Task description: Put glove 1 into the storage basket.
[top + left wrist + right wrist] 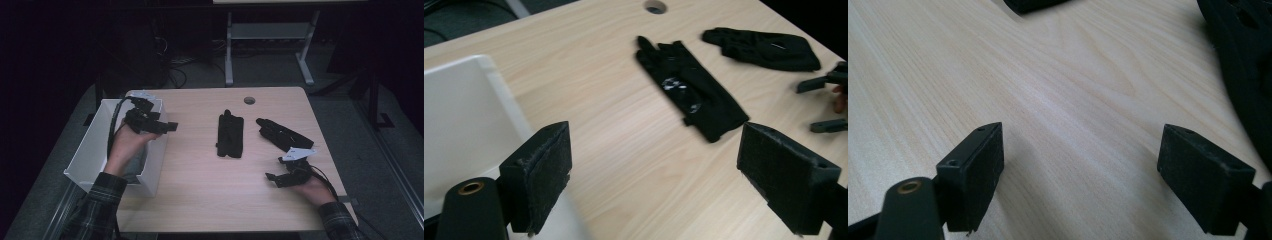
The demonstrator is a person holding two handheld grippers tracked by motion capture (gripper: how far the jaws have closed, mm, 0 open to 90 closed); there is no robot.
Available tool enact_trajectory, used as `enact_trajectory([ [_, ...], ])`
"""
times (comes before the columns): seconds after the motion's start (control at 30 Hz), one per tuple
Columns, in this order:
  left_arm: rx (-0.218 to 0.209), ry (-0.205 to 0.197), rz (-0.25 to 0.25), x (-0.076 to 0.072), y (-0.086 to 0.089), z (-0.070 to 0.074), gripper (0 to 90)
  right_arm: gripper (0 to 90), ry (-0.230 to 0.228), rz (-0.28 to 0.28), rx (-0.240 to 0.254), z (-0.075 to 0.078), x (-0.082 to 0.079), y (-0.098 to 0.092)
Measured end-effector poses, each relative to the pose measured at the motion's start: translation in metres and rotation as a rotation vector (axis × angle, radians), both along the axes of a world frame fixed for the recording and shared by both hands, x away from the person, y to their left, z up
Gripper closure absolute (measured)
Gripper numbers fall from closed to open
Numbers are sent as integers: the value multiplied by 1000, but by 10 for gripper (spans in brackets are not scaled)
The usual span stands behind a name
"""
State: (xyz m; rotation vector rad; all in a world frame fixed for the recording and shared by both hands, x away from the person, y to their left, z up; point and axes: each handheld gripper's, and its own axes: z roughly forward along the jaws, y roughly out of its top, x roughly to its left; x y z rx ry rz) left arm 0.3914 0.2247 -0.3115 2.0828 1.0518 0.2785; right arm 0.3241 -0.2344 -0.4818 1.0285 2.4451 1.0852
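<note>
Nearest to us, our right tongs (274, 180) hover low over the near right part of the counter (200, 185), released, with bare wood between the two pads (979, 172) in the right gripper view. Nothing lies between them and the gloves beyond.

Our left tongs (170, 127) are farther out on the left, above the right wall of the white bin (87, 150) that stands on the counter's left edge. They too are released and carry nothing; in the left gripper view the bin wall sits behind the left pad (544, 175) and open wood shows between the pads.

Past both tongs lie two black gloves, flat on the wood and well apart from either pair. The middle glove (230, 135) lies lengthwise in the middle of the counter, fingers pointing far. The right glove (283, 134) lies near it to the right, slanted, with its near end close to our right hand (312, 187) but not touching it. The two gloves do not touch each other.

Farther on, a round cable hole (249, 100) is set in the counter near its far edge. Beyond the counter stands a grey frame (270, 45) on the dark floor, with cables (172, 65) to its left.
</note>
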Motion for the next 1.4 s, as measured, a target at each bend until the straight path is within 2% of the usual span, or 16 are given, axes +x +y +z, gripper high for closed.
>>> enact_trajectory([
  [0.03,-3,8,-23,-3,-12,-4,140,187,0,0,0,0,0,0],
  [0.33,-23,22,-104,-17,-59,-27,140,187,-1,-1,1,0,0,0],
  [0.43,-6,12,-125,-23,-70,-38,140,187,-1,-1,1,0,0,0],
  [0.6,6,17,-146,-33,-81,-61,141,177,1,-7,-1,0,0,0],
  [0.63,6,17,-146,-33,-81,-61,141,177,1,-7,-1,0,0,0],
  [0.67,12,24,-150,-35,-83,-70,141,177,3,-12,1,0,0,0],
  [0.97,48,40,-166,-47,-91,-111,140,217,-1,2,2,0,0,0],
  [1.07,103,28,-180,-50,-93,-125,140,242,-4,12,5,0,0,0],
  [1.17,149,6,-191,-55,-92,-135,140,335,-14,30,10,1,-1,-1],
  [1.27,133,18,-201,-59,-89,-143,140,483,-21,37,4,3,-2,-1],
  [1.3,141,23,-207,-60,-89,-146,140,540,-35,39,-12,4,-3,-1],
  [1.4,149,22,-226,-65,-88,-151,136,701,-40,37,-15,8,-1,-2],
])
